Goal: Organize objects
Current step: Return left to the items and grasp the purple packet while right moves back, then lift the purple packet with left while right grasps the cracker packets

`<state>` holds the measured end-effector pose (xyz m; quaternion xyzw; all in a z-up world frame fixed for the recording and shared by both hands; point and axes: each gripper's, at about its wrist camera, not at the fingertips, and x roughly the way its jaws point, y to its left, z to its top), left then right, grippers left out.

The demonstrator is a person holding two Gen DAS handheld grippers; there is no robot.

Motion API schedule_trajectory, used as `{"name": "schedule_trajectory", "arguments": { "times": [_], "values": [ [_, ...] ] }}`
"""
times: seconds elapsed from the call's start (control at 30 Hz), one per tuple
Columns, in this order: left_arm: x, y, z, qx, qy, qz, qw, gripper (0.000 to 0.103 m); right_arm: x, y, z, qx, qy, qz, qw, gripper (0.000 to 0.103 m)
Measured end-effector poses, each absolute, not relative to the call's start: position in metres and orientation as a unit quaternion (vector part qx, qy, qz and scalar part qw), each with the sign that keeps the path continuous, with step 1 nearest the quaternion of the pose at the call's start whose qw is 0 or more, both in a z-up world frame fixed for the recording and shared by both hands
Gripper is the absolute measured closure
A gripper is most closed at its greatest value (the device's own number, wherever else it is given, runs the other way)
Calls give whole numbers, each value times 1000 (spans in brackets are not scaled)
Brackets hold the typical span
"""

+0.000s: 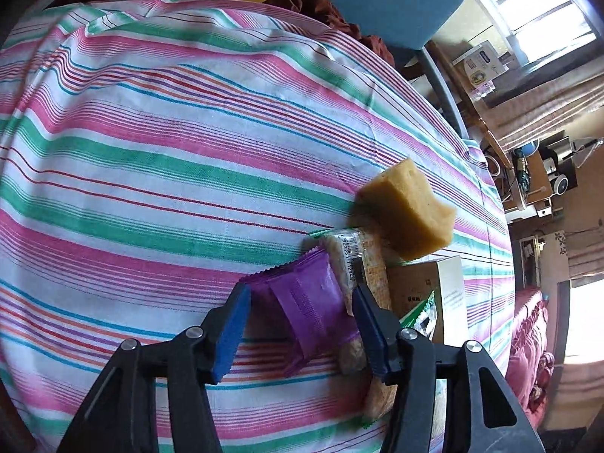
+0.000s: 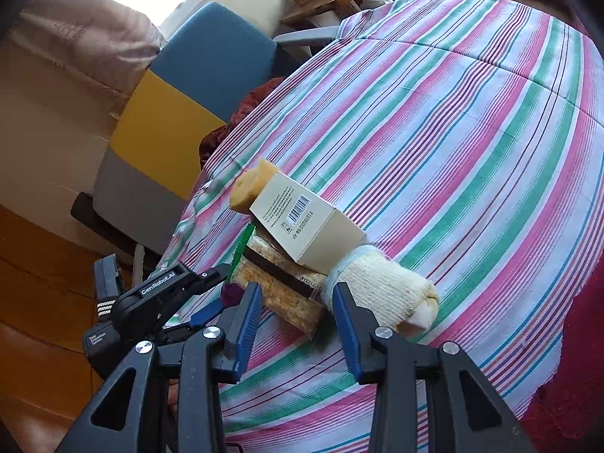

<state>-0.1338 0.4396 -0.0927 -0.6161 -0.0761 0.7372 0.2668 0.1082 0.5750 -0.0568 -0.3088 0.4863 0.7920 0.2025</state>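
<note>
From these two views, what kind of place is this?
Probably a lived-in room at home: a striped cloth covers the table, an upholstered blue and yellow chair stands beside it, and a cluttered wooden shelf sits near a window.

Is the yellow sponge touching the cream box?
Touching: in the right wrist view the yellow sponge butts against the far end of the cream box, with no gap between them.
</note>
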Motion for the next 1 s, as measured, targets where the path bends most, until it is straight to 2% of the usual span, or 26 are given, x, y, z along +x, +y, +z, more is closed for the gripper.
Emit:
{"name": "schedule_trajectory", "arguments": {
  "times": [0.1, 0.17, 0.2, 0.23, 0.37, 0.43, 0.8, 1.0],
  "values": [
    [-133, 453, -94, -600, -48, 750, 273, 39, 109, 576, -58, -308, 490, 790, 204, 64],
    [-129, 459, -94, -589, -21, 756, 285, 39, 110, 577, -58, -307, 493, 787, 206, 64],
    [-127, 459, -94, -583, -13, 757, 294, 40, 111, 578, -58, -307, 495, 786, 207, 64],
    [-125, 457, -94, -574, 1, 761, 303, 52, 112, 578, -59, -307, 496, 785, 207, 64],
    [-118, 439, -93, -541, 30, 769, 340, 56, 112, 580, -60, -308, 503, 780, 208, 64],
    [-112, 427, -93, -530, 43, 771, 351, 62, 113, 581, -61, -308, 504, 778, 212, 64],
    [-49, 352, -95, -458, 121, 792, 384, 63, 118, 588, -66, -311, 506, 764, 252, 64],
    [-29, 345, -101, -417, 154, 805, 393, 64, 105, 574, -52, -323, 456, 797, 229, 64]
  ]
}}
